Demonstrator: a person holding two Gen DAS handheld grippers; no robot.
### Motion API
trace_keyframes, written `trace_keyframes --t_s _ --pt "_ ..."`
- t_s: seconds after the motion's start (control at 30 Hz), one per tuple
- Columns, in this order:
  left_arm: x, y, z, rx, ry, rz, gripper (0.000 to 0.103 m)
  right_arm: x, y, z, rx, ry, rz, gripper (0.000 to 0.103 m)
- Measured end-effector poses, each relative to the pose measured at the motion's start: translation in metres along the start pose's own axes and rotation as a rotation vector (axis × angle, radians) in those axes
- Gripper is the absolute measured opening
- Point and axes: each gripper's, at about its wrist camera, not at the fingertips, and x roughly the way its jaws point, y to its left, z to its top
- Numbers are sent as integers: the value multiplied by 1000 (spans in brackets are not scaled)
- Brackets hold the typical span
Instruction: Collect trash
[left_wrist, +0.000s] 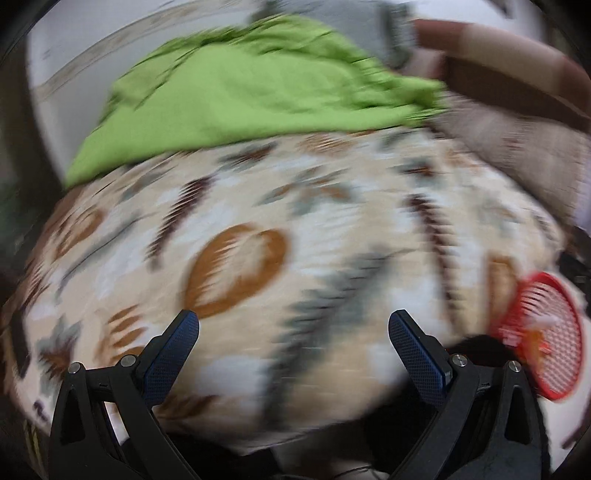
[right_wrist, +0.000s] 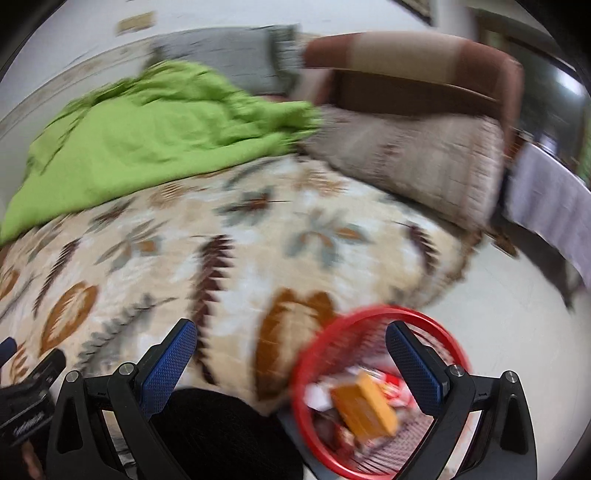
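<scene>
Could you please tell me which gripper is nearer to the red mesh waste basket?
Right. The right gripper hangs just above the red mesh waste basket; the left gripper is over the patterned bedspread, basket off to its right.

One red basket (right_wrist: 373, 398) beside the patterned bedspread (right_wrist: 229, 258), on which lie one green blanket (right_wrist: 147, 136), one grey pillow (right_wrist: 236, 55), one beige cushion (right_wrist: 417, 158); basket trash too blurred to count.
</scene>
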Motion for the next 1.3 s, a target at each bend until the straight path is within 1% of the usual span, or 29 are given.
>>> trace_keyframes --t_s 0.07,0.1,0.17,0.23,0.3,0.33,0.37,0.47,0.5,0.53,0.6,0.63,0.7,0.73,0.8,0.9,1.0,1.1,1.13,1.17,1.23,1.27,1.3 --pt "16 19 2 -59 50 60 102 13 19 9 -35 13 38 103" --pt "26 30 4 -105 83 85 102 24 36 16 -60 16 70 103" --pt "40 49 8 -172 122 99 102 45 65 26 -98 34 88 103" --pt "56 66 13 -235 158 133 102 72 99 35 -153 58 133 103" --pt "69 77 18 -271 158 162 102 97 126 40 -194 84 183 103" --pt "78 80 20 -281 162 179 102 116 143 43 -204 115 217 103" --pt "87 83 23 -286 168 191 102 131 155 45 -207 140 231 103" --pt "111 81 32 -280 180 218 102 170 189 50 -197 163 217 103" --pt "117 80 32 -281 192 213 102 179 198 51 -189 169 216 103" --pt "121 77 34 -294 197 192 102 188 206 52 -176 175 214 103" --pt "121 72 37 -317 165 185 102 204 223 53 -163 178 213 103" --pt "121 67 38 -311 148 190 102 213 232 53 -175 196 210 103" --pt "121 61 37 -301 133 186 103 225 243 53 -192 238 217 103" --pt "121 55 36 -305 124 177 103 229 249 52 -208 249 194 103" --pt "121 58 35 -313 108 171 103 229 250 53 -211 240 186 103" --pt "118 58 34 -309 98 171 103 228 245 48 -188 209 202 103" --pt "123 60 37 -317 92 159 103 231 245 50 -183 214 209 103" --pt "120 52 36 -317 87 153 103 231 245 50 -185 214 206 103" --pt "115 39 34 -316 86 155 103 231 246 50 -185 214 206 103" --pt "124 61 37 -315 89 155 103 232 247 51 -185 214 206 103" --pt "124 61 37 -316 90 155 103 232 246 51 -186 214 206 103" --pt "128 69 39 -316 88 155 103 232 246 51 -185 214 206 103" --pt "125 62 37 -313 86 158 103 232 246 51 -184 214 207 103"
